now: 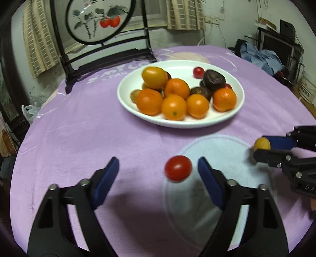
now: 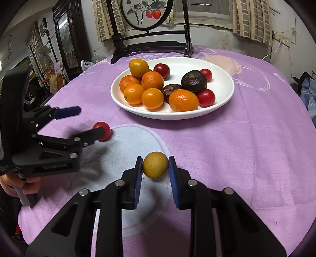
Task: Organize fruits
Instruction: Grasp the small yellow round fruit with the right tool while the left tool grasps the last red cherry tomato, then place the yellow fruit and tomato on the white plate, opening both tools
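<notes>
Lived-in home dining room: round table under purple cloth, carved wooden chair, curtained window, standing fan, clutter.

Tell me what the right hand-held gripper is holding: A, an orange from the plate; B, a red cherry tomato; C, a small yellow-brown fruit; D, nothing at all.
C: the right hand-held gripper has its blue pads pressed on both sides of a small yellow-brown fruit, while the cherry tomato sits by the left hand-held gripper, which is open.
</notes>
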